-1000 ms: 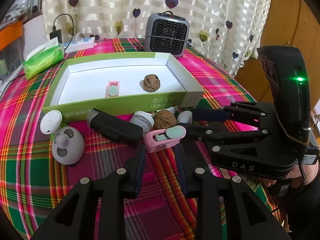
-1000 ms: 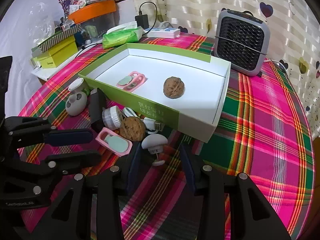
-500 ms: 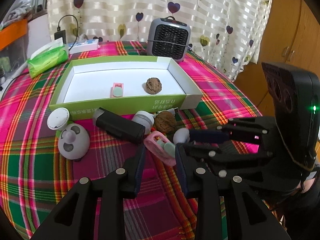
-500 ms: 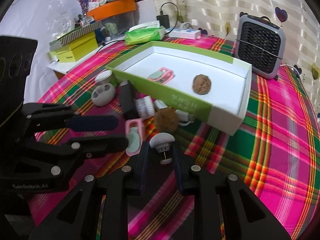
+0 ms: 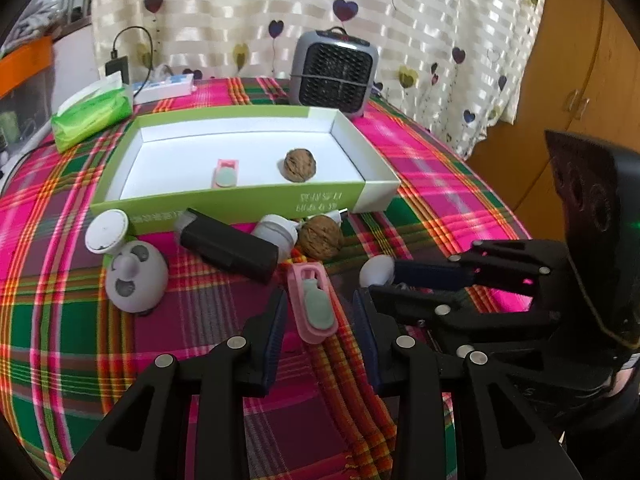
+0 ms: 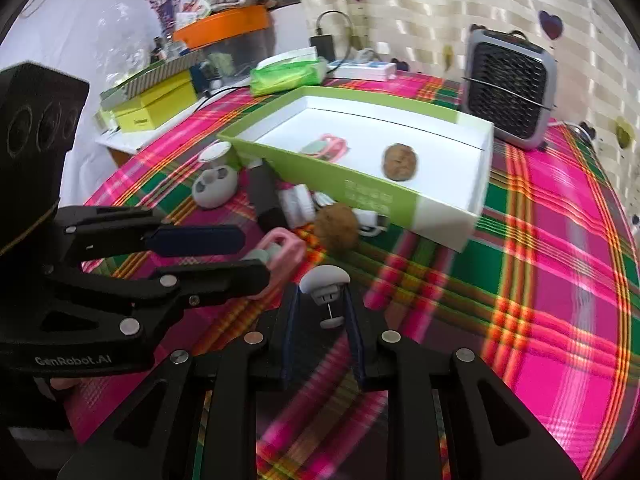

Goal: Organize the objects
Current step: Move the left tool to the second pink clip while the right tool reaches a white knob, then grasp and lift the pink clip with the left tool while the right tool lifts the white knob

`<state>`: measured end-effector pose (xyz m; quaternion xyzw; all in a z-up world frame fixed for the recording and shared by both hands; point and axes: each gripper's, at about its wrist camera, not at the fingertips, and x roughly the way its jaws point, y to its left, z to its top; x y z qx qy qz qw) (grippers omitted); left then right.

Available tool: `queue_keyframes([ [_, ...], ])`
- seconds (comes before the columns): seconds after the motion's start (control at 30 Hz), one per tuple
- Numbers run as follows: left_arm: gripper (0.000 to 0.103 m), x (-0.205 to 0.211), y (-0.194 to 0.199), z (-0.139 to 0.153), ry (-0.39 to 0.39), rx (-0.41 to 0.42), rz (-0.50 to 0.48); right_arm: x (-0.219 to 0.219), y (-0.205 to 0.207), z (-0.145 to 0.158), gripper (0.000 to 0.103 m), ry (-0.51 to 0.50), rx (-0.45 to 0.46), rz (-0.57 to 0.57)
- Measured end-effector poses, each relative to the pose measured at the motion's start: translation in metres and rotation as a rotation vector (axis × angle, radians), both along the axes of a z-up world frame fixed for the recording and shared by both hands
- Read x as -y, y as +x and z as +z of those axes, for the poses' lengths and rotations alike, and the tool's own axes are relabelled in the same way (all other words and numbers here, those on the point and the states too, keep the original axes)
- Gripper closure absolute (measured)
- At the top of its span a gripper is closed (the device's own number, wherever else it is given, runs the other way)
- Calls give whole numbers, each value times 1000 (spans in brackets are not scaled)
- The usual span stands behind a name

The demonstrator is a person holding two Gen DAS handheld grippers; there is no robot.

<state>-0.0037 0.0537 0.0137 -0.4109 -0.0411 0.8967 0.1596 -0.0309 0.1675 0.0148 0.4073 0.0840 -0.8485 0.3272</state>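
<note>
A green box point(image 5: 332, 200) with a white inside holds a pink clip point(image 5: 226, 173) and a walnut point(image 5: 300, 165). In front of it lie a second walnut point(image 5: 320, 237), a black case point(image 5: 230, 246), a small white jar point(image 5: 276, 234) and a grey egg-shaped gadget point(image 5: 134, 282). My left gripper point(image 5: 320, 322) is open around a second pink clip point(image 5: 314, 304), jaws apart from it. My right gripper point(image 6: 322, 306) is shut on a white mushroom-shaped plug point(image 6: 325, 280), held just above the cloth.
A grey fan heater point(image 5: 335, 72) stands behind the box. A green tissue pack point(image 5: 92, 118) and a power strip point(image 5: 164, 86) lie at the back left. Yellow boxes point(image 6: 160, 102) sit on a side table. The plaid table point(image 6: 560, 280) drops off at right.
Both grippers pulled back from the pile. The right gripper closed on the white plug. The pink clip turned lengthwise between the left jaws.
</note>
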Motion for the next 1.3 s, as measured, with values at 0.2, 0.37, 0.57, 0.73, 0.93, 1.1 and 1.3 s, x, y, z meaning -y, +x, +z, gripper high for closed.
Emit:
queue_keyframes([
  [0.2, 72, -3, -11, -10, -47, 47, 39, -7, 1, 1, 79, -4, -3, -14],
  [0.37, 87, -6, -10, -10, -83, 33, 47, -8, 3, 2, 79, -4, -7, -19],
  [0.57, 88, -7, -4, -8, -78, 22, 32, -11, 7, 3, 79, -7, -14, -32],
  [0.73, 88, -7, 4, 0, -66, -5, 28, -12, 10, 4, 79, -12, -17, -40],
  [0.93, 88, -4, 10, 9, -51, -29, 35, -8, 16, 11, 79, -18, -37, -40],
  [1.1, 88, -2, 14, 18, -47, -54, 42, -5, 20, 19, 79, -29, -63, -44],
  [1.3, 88, 0, 14, 22, -50, -65, 45, 0, 20, 24, 79, -30, -78, -43],
])
